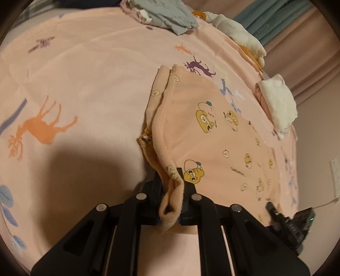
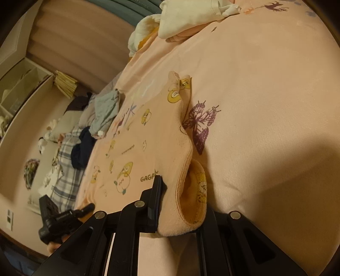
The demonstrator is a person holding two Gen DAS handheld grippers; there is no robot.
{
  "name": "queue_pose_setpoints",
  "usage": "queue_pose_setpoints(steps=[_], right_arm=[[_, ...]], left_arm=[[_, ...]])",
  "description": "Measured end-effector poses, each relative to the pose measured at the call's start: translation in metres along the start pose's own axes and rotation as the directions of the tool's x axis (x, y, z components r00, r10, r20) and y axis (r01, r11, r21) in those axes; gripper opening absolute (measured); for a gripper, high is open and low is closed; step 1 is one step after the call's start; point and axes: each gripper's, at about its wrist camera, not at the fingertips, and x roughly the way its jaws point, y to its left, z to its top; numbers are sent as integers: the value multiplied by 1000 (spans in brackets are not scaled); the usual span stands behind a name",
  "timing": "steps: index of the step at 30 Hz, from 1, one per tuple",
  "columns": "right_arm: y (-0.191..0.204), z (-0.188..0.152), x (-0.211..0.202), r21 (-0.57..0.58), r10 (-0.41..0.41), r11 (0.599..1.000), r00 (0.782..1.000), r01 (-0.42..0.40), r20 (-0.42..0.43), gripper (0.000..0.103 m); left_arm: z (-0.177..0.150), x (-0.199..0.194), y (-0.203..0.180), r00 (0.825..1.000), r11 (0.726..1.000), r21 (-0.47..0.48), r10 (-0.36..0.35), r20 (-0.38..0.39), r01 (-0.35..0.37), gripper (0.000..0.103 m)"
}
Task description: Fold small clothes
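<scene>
We held the small peach garment (image 1: 212, 131) with both tools. The left gripper (image 1: 170, 191) was closed on a bunched hem or cuff, and the cloth ran forward and to the right of it, flat on the bedsheet (image 1: 85, 85). The right gripper (image 2: 178, 197) was also closed on a cuff with a yellow lining; the garment lay ahead and to the left of it.

In our judgement the fold was only at its beginning: the near edge was lifted a little, but the body with the cartoon prints was spread and not yet doubled over. Far ahead of the left gripper, a white folded piece (image 1: 278, 106) and a grey cloth (image 1: 170, 14) lay near the edge. Whether these were finished, we could not tell.
</scene>
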Motion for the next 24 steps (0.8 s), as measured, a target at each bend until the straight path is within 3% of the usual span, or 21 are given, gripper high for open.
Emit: queue_pose_setpoints(steps=[4, 7, 15, 17, 18, 21, 24], right_arm=[[0, 1, 2, -8, 2, 1000, 1000, -2, -6, 7], [-4, 2, 1, 1, 22, 1000, 1000, -22, -11, 7], [-6, 3, 0, 2, 26, 1000, 1000, -26, -13, 7], [-6, 4, 0, 6, 36, 999, 999, -36, -19, 7], [-7, 4, 0, 13, 43, 999, 999, -43, -21, 7], [-11, 5, -1, 32, 58, 998, 998, -58, -23, 7], [-9, 4, -1, 25, 44, 999, 999, -44, -16, 7]], left_arm=[[1, -8, 2, 1000, 999, -37, -3, 2, 3, 8], [-2, -18, -9, 998, 999, 3, 46, 47, -46, 8], [-2, -16, -30, 997, 996, 69, 54, 60, -58, 11], [-7, -7, -18, 997, 997, 36, 70, 16, -71, 27], [-9, -3, -11, 998, 998, 6, 68, -14, -68, 29], [-14, -6, 5, 1000, 997, -69, -21, 7, 22, 32], [-16, -9, 7, 996, 991, -91, -94, -5, 93, 50]])
